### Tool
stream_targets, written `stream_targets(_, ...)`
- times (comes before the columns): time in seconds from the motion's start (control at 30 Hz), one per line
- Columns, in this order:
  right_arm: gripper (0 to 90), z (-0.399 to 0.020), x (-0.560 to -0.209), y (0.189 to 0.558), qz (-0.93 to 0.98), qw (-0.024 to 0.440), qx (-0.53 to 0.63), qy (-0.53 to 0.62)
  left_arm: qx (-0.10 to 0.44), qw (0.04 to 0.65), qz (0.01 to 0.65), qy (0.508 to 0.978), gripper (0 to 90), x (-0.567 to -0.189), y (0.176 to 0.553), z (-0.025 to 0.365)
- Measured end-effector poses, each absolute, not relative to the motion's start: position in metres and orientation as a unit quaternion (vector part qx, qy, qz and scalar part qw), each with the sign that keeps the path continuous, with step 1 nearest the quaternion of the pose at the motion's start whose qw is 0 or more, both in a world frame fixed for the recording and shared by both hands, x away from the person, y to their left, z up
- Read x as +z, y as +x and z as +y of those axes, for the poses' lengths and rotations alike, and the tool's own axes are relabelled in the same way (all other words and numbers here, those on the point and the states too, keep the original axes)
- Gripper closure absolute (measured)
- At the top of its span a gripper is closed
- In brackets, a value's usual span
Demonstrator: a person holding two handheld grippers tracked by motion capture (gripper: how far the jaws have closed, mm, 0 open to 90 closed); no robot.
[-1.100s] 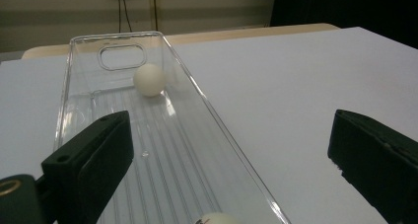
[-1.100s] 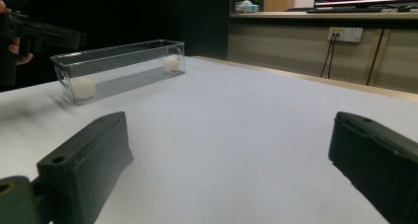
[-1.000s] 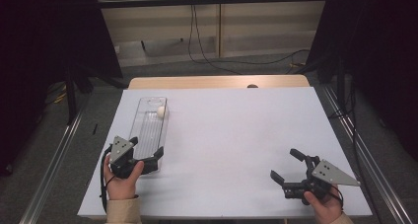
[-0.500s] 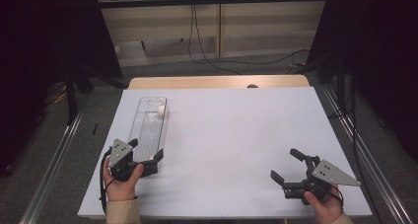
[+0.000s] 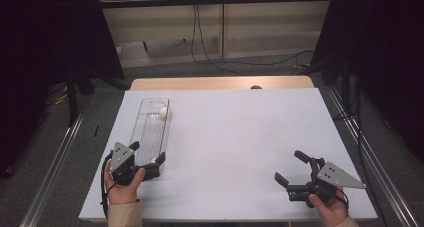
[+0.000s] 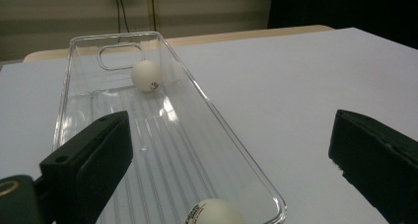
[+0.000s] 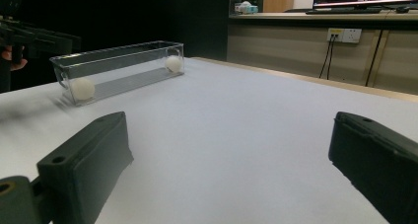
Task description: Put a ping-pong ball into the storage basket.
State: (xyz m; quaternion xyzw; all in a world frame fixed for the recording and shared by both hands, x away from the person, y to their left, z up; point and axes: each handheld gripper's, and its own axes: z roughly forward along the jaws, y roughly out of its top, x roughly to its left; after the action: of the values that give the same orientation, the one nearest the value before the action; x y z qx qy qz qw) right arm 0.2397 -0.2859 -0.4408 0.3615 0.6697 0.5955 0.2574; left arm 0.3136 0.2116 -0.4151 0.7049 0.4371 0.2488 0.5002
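Two matte black blocky jaws of the left tongs (image 6: 226, 169) gape wide, empty, at the near end of a clear ribbed plastic tray (image 6: 162, 135) lying along the table's (image 5: 240, 137) left edge. One smooth white ball (image 6: 215, 213) rests at the tray's near end, another (image 6: 146, 75) at its far end. Right tongs (image 5: 291, 168), equally wide and empty, hover near the table's front right corner.

2 white balls (image 6: 146, 75) (image 6: 213, 213), 1 clear tray (image 6: 229, 152), 2 tools (image 5: 146, 154) (image 5: 290, 166).

Glossy clear plastic tray (image 6: 207, 115), matt white, perhaps paper-covered table (image 5: 240, 137).
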Motion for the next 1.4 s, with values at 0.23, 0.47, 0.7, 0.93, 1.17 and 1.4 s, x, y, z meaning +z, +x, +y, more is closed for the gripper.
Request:
stream_targets(0.23,1.8,-0.286,-0.441,0.24,0.67,0.257,0.596,0.36,0.25,0.498,0.442,0.703,3.1,-0.417,0.31,0.215)
stream_targets(0.47,1.9,-0.285,-0.441,0.24,0.671,0.257,0.596,0.36,0.25,0.499,0.443,0.702,3.1,-0.418,0.309,0.216)
stream_targets(0.7,1.9,-0.286,-0.441,0.24,0.669,0.257,0.597,0.361,0.248,0.5,0.445,0.7,3.1,-0.42,0.308,0.216)
stream_targets(0.93,1.9,-0.286,-0.441,0.24,0.671,0.256,0.596,0.361,0.246,0.502,0.444,0.701,3.1,-0.422,0.305,0.216)
stream_targets(1.17,1.8,-0.285,-0.441,0.24,0.671,0.257,0.595,0.36,0.249,0.503,0.445,0.697,3.1,-0.422,0.302,0.218)
stream_targets(1.4,1.8,-0.284,-0.442,0.239,0.676,0.262,0.59,0.357,0.246,0.505,0.443,0.699,3.0,-0.423,0.302,0.216)
